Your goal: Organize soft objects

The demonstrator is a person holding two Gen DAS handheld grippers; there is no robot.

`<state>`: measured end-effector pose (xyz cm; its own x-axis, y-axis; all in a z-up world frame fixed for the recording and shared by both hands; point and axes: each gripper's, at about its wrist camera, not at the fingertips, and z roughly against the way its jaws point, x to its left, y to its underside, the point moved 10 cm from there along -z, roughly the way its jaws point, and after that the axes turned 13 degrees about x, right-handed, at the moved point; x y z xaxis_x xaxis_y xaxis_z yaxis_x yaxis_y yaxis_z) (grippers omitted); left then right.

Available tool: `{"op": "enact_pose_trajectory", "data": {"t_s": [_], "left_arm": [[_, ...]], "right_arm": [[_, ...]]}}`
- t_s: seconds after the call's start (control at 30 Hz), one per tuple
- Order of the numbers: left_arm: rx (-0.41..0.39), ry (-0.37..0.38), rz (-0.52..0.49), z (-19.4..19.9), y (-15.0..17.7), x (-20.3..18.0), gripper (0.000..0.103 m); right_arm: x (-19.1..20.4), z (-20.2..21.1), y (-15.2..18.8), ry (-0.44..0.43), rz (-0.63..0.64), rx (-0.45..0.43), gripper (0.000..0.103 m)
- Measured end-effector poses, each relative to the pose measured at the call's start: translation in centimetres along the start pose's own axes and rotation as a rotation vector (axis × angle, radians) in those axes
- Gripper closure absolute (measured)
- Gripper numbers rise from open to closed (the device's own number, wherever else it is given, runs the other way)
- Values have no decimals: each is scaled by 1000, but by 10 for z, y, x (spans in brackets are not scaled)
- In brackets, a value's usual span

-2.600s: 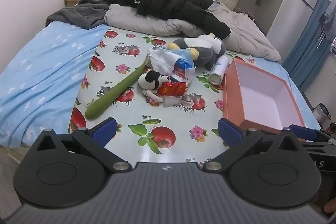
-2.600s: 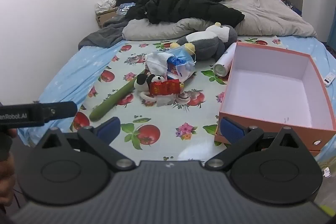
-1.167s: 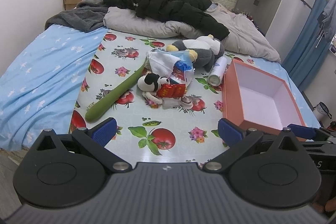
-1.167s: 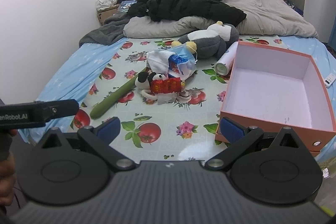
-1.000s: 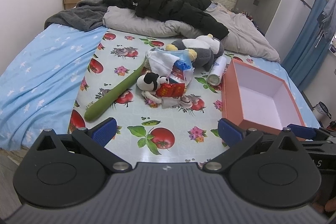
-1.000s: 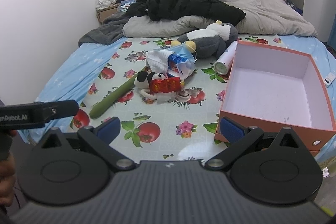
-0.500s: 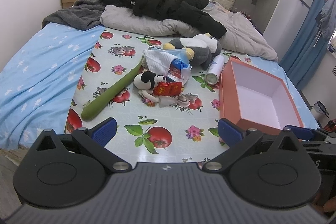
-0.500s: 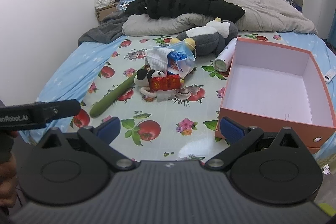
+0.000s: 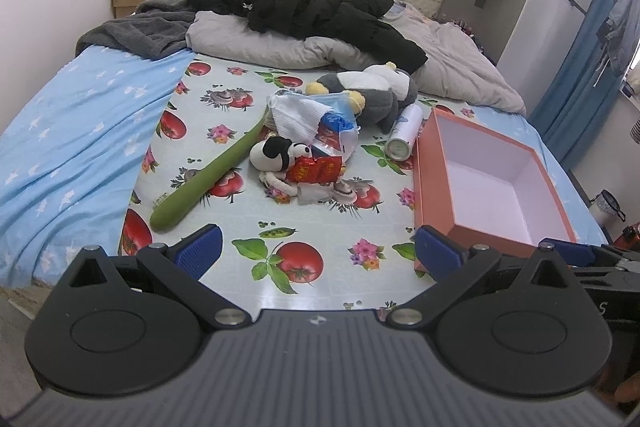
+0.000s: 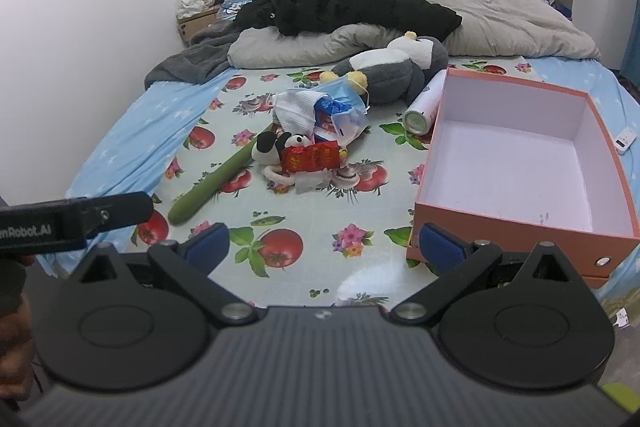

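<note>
So not much is changing here. Compared with a couple of seconds back, both cameras are just drifting a touch closer and tipping down, so the pile in the middle of the frame is sitting slightly lower. Nothing on the bed is shifting at all. My read: this is still the approach, no sorting started yet.

Going left to right in the left wrist view. The blue sheet (image 9: 76, 131) is filling the left side, then the fruit-print cloth (image 9: 240, 227) is taking over the centre. The long green plush (image 9: 208, 179) is lying diagonally, left of centre. Just right of it, the panda (image 9: 280, 157) is lying with a red packet (image 9: 318, 169) touching it. A white cloth (image 9: 298, 115) and a blue mask (image 9: 340, 105) are bunching up behind that, with the penguin (image 9: 372, 93) further back. A white can (image 9: 404, 139) is lying just beside the box (image 9: 430, 163), which is sitting at the right with nothing in it.

Tongs: the left tongs (image 9: 318, 251) are hanging wide open at the bottom of the frame, gripping nothing, well short of the toys. The right tongs (image 10: 324, 245) are spread just as wide, also holding nothing, with the right pad hovering in front of the box's near corner; I can't tell if it's touching.

I'm guessing the panda or the green plush goes first.
</note>
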<state>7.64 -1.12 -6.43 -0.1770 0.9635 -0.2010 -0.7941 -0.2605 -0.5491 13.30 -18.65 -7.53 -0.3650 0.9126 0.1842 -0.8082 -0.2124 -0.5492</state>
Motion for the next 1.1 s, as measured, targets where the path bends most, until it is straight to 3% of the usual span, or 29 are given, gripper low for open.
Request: {"op": "enact_pose_trajectory", "data": {"t_s": [0.63, 1.1], "left_arm": [[14, -9, 31, -12, -1, 13, 0], [61, -32, 57, -63, -14, 37, 0]], "right_arm": [[-3, -9, -1, -14, -34, 10, 0], [6, -49, -29, -75, -59, 50, 8]]}}
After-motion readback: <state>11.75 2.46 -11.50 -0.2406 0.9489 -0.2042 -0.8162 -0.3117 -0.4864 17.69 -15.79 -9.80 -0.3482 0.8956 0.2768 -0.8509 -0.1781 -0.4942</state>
